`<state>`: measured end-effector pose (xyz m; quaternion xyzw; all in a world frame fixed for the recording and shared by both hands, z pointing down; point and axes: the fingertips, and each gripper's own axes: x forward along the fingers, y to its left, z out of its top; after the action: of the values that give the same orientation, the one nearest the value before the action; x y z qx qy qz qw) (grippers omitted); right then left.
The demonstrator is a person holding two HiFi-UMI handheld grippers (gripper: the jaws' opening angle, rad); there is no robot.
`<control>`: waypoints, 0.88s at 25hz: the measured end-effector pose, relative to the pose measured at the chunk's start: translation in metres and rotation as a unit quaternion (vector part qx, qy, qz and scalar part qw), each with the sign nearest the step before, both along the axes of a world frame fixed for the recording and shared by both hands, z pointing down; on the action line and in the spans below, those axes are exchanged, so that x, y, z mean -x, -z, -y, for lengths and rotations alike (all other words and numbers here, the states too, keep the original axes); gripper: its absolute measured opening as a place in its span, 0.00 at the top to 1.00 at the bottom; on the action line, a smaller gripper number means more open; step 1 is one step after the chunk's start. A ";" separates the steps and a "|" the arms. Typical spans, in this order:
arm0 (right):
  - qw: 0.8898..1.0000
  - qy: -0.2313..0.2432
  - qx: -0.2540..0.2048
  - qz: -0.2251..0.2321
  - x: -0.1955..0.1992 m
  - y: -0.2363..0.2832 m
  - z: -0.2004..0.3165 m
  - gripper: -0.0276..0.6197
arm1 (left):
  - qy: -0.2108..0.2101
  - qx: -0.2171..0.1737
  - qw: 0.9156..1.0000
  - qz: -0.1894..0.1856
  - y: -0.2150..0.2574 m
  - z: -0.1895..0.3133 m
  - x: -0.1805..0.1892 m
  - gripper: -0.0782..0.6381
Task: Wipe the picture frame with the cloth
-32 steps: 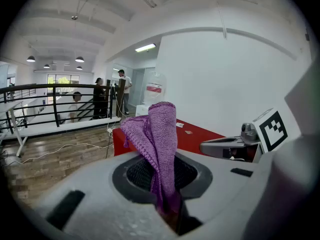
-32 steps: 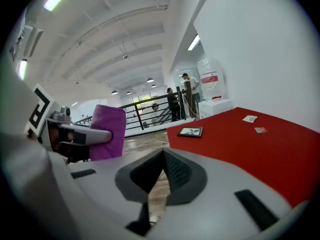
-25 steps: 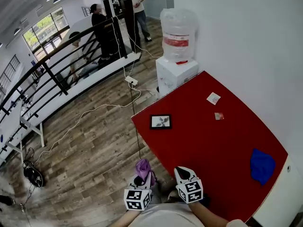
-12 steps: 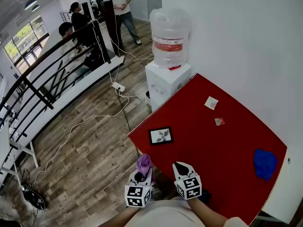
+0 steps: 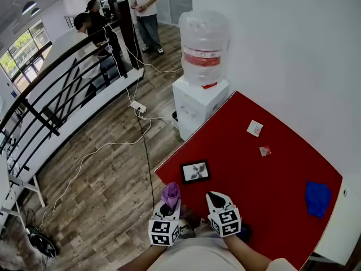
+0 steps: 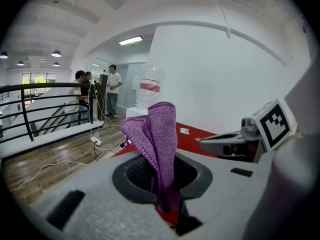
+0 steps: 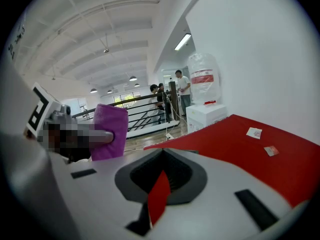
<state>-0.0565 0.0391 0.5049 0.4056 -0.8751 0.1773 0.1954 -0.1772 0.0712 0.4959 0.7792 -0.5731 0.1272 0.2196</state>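
Note:
A small black picture frame (image 5: pixel 195 171) lies flat near the left corner of the red table (image 5: pixel 271 174). My left gripper (image 5: pixel 169 206) hovers just off that corner, above the wood floor, shut on a purple cloth (image 5: pixel 170 193). In the left gripper view the purple cloth (image 6: pixel 157 134) stands up folded out of the left gripper (image 6: pixel 162 194). My right gripper (image 5: pixel 216 199) hangs over the table's near edge, a short way in front of the frame. The right gripper (image 7: pixel 159 186) is shut with nothing in it; only a red sliver of table shows between its jaws.
A blue cloth (image 5: pixel 317 198) lies at the table's right end, and two small packets (image 5: pixel 255 128) (image 5: pixel 264 150) sit further back. A water dispenser (image 5: pixel 200 95) stands against the table's far corner. Cables (image 5: pixel 113 145) trail over the floor, with a black railing (image 5: pixel 51 95) and people beyond.
The view has swung a little, so the table and frame sit slightly nearer the grippers. Both grippers keep their places, and the left one still holds the purple cloth.

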 end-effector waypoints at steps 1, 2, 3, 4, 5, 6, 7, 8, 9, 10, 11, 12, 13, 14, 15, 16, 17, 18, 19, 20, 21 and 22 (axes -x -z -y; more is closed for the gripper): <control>1.000 0.002 0.000 0.000 0.001 0.000 0.004 0.95 | 0.003 0.001 1.000 0.000 -0.001 0.004 0.002 0.81; 1.000 0.006 0.001 -0.001 0.002 0.000 0.008 0.95 | 0.007 0.003 1.000 -0.001 -0.001 0.009 0.003 0.81; 1.000 0.009 0.003 -0.002 0.001 0.000 0.011 0.95 | 0.011 0.006 1.000 -0.002 -0.002 0.012 0.004 0.81; 1.000 0.012 0.005 -0.004 0.001 -0.002 0.014 0.95 | 0.013 0.007 1.000 -0.004 -0.003 0.015 0.004 0.81; 1.000 0.015 0.007 -0.005 -0.001 -0.003 0.017 0.95 | 0.014 0.008 1.000 -0.003 -0.003 0.018 0.004 0.81; 1.000 0.016 0.009 -0.005 -0.002 -0.005 0.021 0.95 | 0.012 0.007 1.000 -0.001 -0.003 0.021 0.003 0.81; 1.000 0.018 0.010 -0.005 -0.002 -0.006 0.026 0.95 | 0.011 0.005 1.000 0.002 -0.003 0.025 0.002 0.81; 1.000 0.019 0.011 -0.006 -0.003 -0.006 0.030 0.95 | 0.011 0.005 1.000 0.003 -0.003 0.029 0.001 0.81; 1.000 0.021 0.013 -0.006 -0.003 -0.007 0.032 0.95 | 0.011 0.006 1.000 0.003 -0.004 0.032 0.001 0.81; 1.000 0.023 0.015 -0.007 -0.003 -0.009 0.034 0.95 | 0.012 0.008 1.000 0.003 -0.005 0.035 0.000 0.81; 1.000 0.025 0.017 -0.006 -0.003 -0.010 0.036 0.95 | 0.011 0.010 1.000 0.005 -0.007 0.037 0.000 0.81; 0.999 0.026 0.018 -0.006 -0.003 -0.011 0.037 0.95 | 0.009 0.013 1.000 0.008 -0.008 0.040 -0.001 0.81; 0.999 0.027 0.020 -0.005 -0.003 -0.012 0.039 0.95 | 0.005 0.014 1.000 0.014 -0.009 0.044 -0.001 0.81; 0.999 0.028 0.020 -0.004 -0.003 -0.013 0.042 0.95 | 0.000 0.015 1.000 0.022 -0.010 0.048 0.000 0.81; 0.999 0.027 0.020 -0.004 -0.003 -0.013 0.045 0.95 | -0.007 0.016 0.999 0.031 -0.012 0.053 0.000 0.81; 0.999 0.026 0.019 -0.004 -0.003 -0.015 0.048 0.95 | -0.017 0.018 0.999 0.044 -0.014 0.059 0.001 0.81; 1.000 0.025 0.018 -0.005 -0.004 -0.016 0.051 0.95 | -0.030 0.019 0.998 0.060 -0.016 0.065 0.002 0.81; 1.000 0.024 0.017 -0.007 -0.005 -0.019 0.054 0.95 | -0.048 0.020 0.995 0.079 -0.021 0.071 0.002 0.81; 1.000 0.023 0.017 -0.010 -0.005 -0.023 0.057 0.95 | -0.068 0.022 0.992 0.103 -0.028 0.076 0.002 0.81; 1.000 0.022 0.017 -0.013 -0.006 -0.028 0.060 0.95 | -0.088 0.027 0.987 0.129 -0.037 0.082 0.003 0.81; 0.999 0.020 0.019 -0.016 -0.006 -0.033 0.063 0.95 | -0.106 0.033 0.981 0.157 -0.048 0.089 0.006 0.81; 0.999 0.017 0.022 -0.019 -0.006 -0.038 0.066 0.95 | -0.125 0.039 0.974 0.186 -0.059 0.097 0.008 0.81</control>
<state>-0.0502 -0.0272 0.5431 0.3897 -0.8739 0.1853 0.2238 -0.1852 -0.0259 0.5546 0.7979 -0.4968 0.3191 0.1218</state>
